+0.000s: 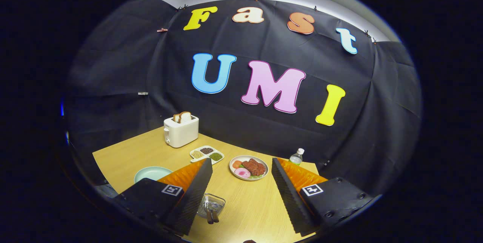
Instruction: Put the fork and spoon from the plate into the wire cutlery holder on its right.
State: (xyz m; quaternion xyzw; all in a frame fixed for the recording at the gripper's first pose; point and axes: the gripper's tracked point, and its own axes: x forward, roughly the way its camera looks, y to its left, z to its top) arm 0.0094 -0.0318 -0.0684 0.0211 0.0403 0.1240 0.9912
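- Wooden tabletop (241,205) fills the lower part of the scene, backed by a black cloth wall (113,77) draped around its far side.
- Just beside the inner edge of the left finger, low and near, sits a small clear dish (212,203) with dark-handled cutlery (211,216) lying in it; whether that is the fork, the spoon or both cannot be told, since the heads are blurred and partly hidden by the finger.
- The gripper (241,194) has its fingers spread wide apart, gripping nothing, with bare table between them.
- The dish lies inside the gap but hard against the left finger, well apart from the right one.
- Beyond the fingertips, about midway between them, stands a round plate (249,167) with red meat-like food and a pink slice on it.
- Left of that plate, farther back, is a white divided tray (206,154) holding three kinds of beans or grains.
- A pale green plate (151,173) peeks out behind the left finger.
- At the far left of the table stands a white toaster (181,131) with bread slices (182,117) sticking up from its slots.
- A clear water bottle (296,157) with a white cap stands near the wall, just behind the right fingertip.
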